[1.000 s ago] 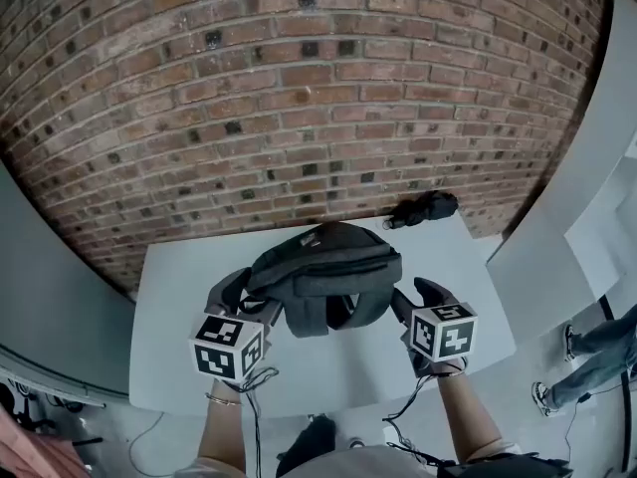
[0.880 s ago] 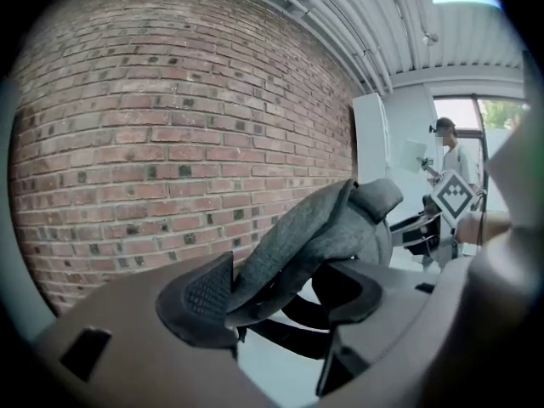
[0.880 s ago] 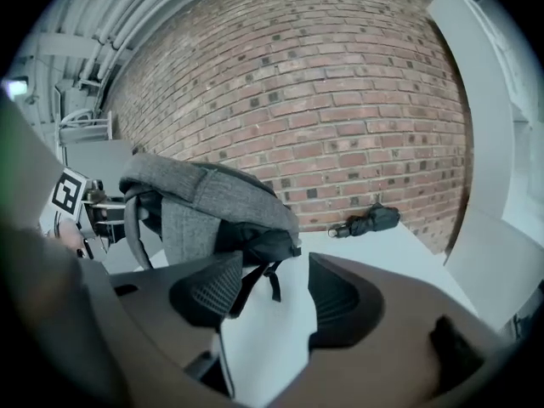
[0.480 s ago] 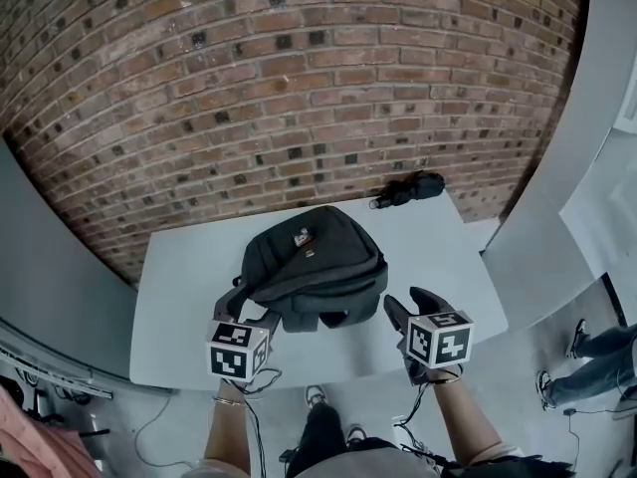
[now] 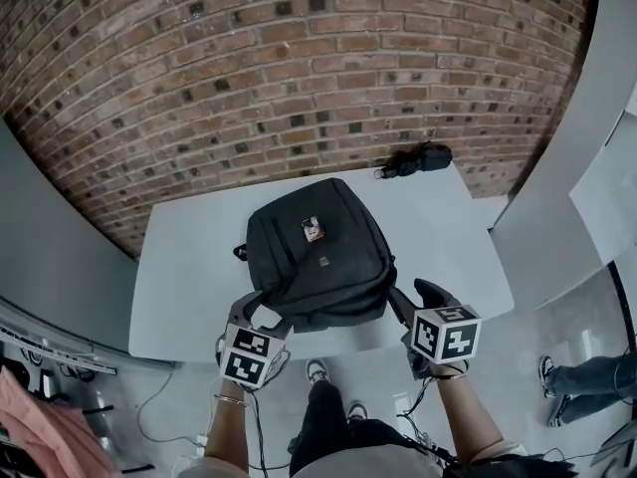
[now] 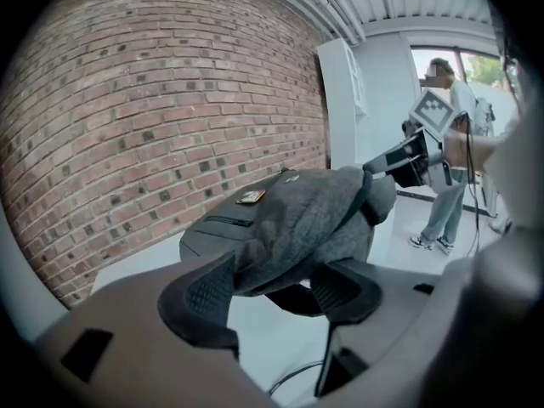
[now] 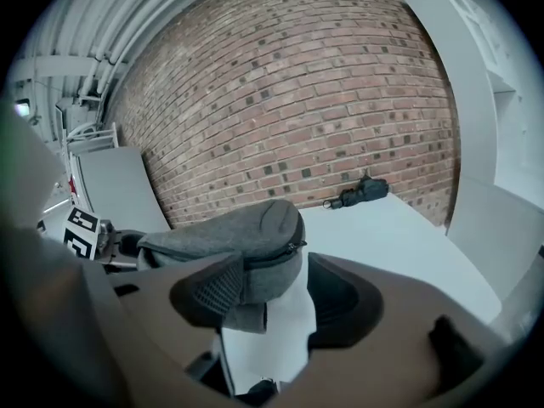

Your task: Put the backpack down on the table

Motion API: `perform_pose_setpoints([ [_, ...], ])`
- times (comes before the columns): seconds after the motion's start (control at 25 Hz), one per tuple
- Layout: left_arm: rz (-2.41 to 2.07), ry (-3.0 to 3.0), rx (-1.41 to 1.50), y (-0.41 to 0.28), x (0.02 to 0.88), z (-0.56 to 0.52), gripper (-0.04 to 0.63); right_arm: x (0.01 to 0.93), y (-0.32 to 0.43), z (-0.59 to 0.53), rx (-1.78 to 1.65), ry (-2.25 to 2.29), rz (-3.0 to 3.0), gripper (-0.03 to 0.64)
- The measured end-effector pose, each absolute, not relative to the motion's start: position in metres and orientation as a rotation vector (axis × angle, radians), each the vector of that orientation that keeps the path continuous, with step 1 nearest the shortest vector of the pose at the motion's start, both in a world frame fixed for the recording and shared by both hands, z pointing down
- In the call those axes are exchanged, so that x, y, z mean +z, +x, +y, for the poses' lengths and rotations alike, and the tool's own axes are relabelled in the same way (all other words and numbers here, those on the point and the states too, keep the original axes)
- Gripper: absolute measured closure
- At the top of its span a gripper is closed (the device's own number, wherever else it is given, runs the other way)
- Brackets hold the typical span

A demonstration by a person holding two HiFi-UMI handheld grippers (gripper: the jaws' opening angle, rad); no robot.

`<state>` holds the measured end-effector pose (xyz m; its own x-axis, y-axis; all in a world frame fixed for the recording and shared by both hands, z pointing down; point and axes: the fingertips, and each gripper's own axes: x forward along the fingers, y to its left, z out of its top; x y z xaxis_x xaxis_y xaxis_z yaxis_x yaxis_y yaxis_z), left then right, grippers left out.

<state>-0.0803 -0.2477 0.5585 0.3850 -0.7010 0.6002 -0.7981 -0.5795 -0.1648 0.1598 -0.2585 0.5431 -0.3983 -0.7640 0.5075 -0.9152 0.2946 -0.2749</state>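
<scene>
The dark grey backpack (image 5: pixel 317 252) lies flat on the white table (image 5: pixel 179 297), a small patch on its top. My left gripper (image 5: pixel 261 317) is at its near left corner. In the left gripper view the grey fabric (image 6: pixel 297 215) bulges between the pads, which have just been closing slightly on it. My right gripper (image 5: pixel 416 297) stands open at the near right corner. In the right gripper view the backpack's edge (image 7: pixel 229 236) rests against the left pad (image 7: pixel 208 291), and bare table shows before the other pad.
A folded black umbrella (image 5: pixel 418 159) lies at the table's far right corner, by the brick wall (image 5: pixel 299 68). The table's front edge runs just under both grippers. White panels (image 5: pixel 567 167) stand to the right, and a person's feet (image 5: pixel 557 376) are on the floor there.
The backpack has come down from mid-air and now lies flat on the table. My left gripper sank with it toward the front edge. The right gripper came off the backpack and now sits beside it.
</scene>
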Motion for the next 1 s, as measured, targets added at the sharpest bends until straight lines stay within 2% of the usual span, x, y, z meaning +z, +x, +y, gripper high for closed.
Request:
perform_pose_setpoints([
  [0.6,-1.213,2.472,1.203,-0.067,0.611,-0.218,0.312,0.59,0.153,-0.23,0.836,1.388,-2.274,0.377],
  [1.0,-1.037,2.461,1.41,-0.064,0.627,-0.197,0.278,0.606,0.154,-0.222,0.878,1.377,-2.252,0.377],
])
